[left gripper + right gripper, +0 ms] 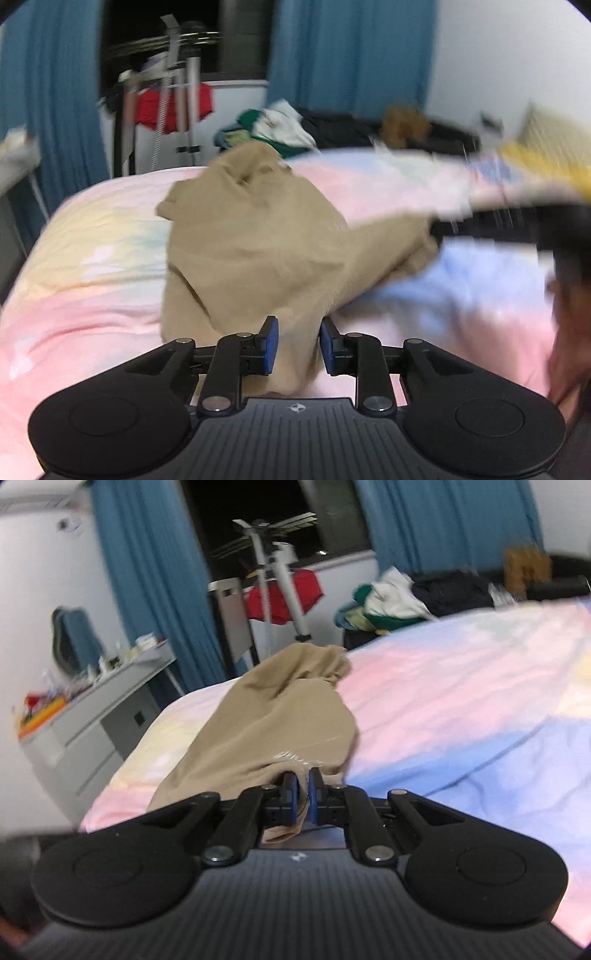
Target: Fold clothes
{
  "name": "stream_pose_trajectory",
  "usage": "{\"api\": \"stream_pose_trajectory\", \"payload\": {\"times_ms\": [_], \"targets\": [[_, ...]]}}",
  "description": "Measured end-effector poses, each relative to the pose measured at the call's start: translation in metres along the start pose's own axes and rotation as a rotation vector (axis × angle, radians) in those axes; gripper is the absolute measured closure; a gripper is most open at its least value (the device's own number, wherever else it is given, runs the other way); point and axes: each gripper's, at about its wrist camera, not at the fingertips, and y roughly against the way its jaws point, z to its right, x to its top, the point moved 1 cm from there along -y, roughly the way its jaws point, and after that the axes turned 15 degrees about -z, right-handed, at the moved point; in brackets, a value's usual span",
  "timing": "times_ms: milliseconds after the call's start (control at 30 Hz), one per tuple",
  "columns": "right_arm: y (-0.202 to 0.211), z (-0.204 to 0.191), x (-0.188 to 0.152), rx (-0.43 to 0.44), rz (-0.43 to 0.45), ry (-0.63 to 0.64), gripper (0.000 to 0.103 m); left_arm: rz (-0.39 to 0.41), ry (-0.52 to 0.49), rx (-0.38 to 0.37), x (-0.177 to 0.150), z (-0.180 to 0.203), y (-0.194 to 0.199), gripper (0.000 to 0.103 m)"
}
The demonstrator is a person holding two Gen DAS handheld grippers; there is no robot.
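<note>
the tan garment (255, 236) is spread in a rumpled heap on the pastel bedcover (92, 258), near the bed's far corner, with one part drawn out toward the right of the left wrist view and another part trailing down to the near edge.

right gripper (302, 794): blue pads are seen pressed together on a thin fold of the garment's edge; a clamped grip is read. a short tail of cloth hangs below the jaws.

left gripper (298, 343): jaws are held a little apart, with tan cloth lying between them. no pressing of the pads on the cloth is visible, so the cloth is judged loose there, not gripped.

both views are blurred, the left one most, at its right side, where a dark smeared shape and part of a person's hand (569, 332) are made out.

beyond the bed: blue curtains (155, 572), a drying rack (273, 572) with a red item, a pile of other clothes (391, 598), a grey drawer unit (92, 731) at left.

risks, as judged:
- only one corner is held firmly; if the garment is lifted now, it is likely to swing and bunch rather than open flat.
- the right grip is on a thin fold near the edge; a sharp pull could slip it out.
- the loose cloth at the left jaws could be caught in double layers if closed blind, and a crooked fold would follow.
</note>
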Motion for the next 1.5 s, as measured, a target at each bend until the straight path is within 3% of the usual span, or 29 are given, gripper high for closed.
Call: {"api": "stream_pose_trajectory", "payload": {"times_ms": [100, 200, 500, 667, 733, 767, 800, 867, 967, 1067, 1167, 1233, 1333, 1400, 1500], "targets": [[-0.007, 0.02, 0.0, 0.018, -0.043, -0.095, 0.093, -0.04, -0.109, 0.08, -0.01, 0.021, -0.014, 0.075], [-0.012, 0.033, -0.002, 0.026, -0.076, -0.163, 0.093, -0.057, -0.144, 0.132, -0.017, 0.028, -0.02, 0.071], [0.003, 0.024, -0.001, 0.059, -0.027, -0.134, 0.092, 0.031, -0.214, 0.147, -0.023, 0.047, -0.012, 0.049], [0.001, 0.019, 0.002, 0.093, -0.013, -0.126, 0.092, 0.039, -0.163, 0.217, -0.018, 0.053, -0.038, 0.051], [0.001, 0.017, 0.002, 0.096, -0.009, -0.113, 0.092, 0.039, -0.15, 0.256, -0.015, 0.05, -0.047, 0.058], [0.001, 0.015, 0.002, 0.092, -0.008, -0.103, 0.092, 0.042, -0.134, 0.27, -0.014, 0.048, -0.05, 0.07], [0.001, 0.014, 0.001, 0.086, -0.008, -0.094, 0.092, 0.041, -0.102, 0.255, -0.011, 0.042, -0.048, 0.086], [-0.001, 0.013, 0.0, 0.069, -0.011, -0.081, 0.092, 0.042, -0.014, 0.191, -0.005, 0.028, -0.035, 0.098], [-0.008, 0.01, -0.003, 0.029, -0.038, -0.051, 0.092, 0.107, 0.106, 0.06, 0.001, 0.005, 0.002, 0.099], [-0.017, 0.007, -0.007, -0.009, -0.081, -0.016, 0.09, 0.173, 0.226, -0.133, 0.006, -0.024, 0.036, 0.099], [-0.027, 0.003, -0.014, -0.018, -0.139, 0.003, 0.078, 0.213, 0.326, -0.24, 0.008, -0.049, 0.049, 0.099], [-0.032, -0.001, -0.017, 0.004, -0.168, 0.023, 0.072, 0.208, 0.381, -0.282, 0.008, -0.063, 0.05, 0.099], [-0.027, -0.018, -0.02, 0.053, -0.142, 0.117, 0.061, 0.202, 0.416, -0.299, 0.006, -0.075, 0.052, 0.099], [-0.021, -0.032, -0.021, 0.065, -0.096, 0.178, 0.036, 0.196, 0.421, -0.299, 0.005, -0.079, 0.055, 0.099], [-0.023, -0.043, -0.023, 0.0, -0.04, 0.208, 0.035, 0.196, 0.413, -0.281, 0.004, -0.08, 0.056, 0.099]]}}
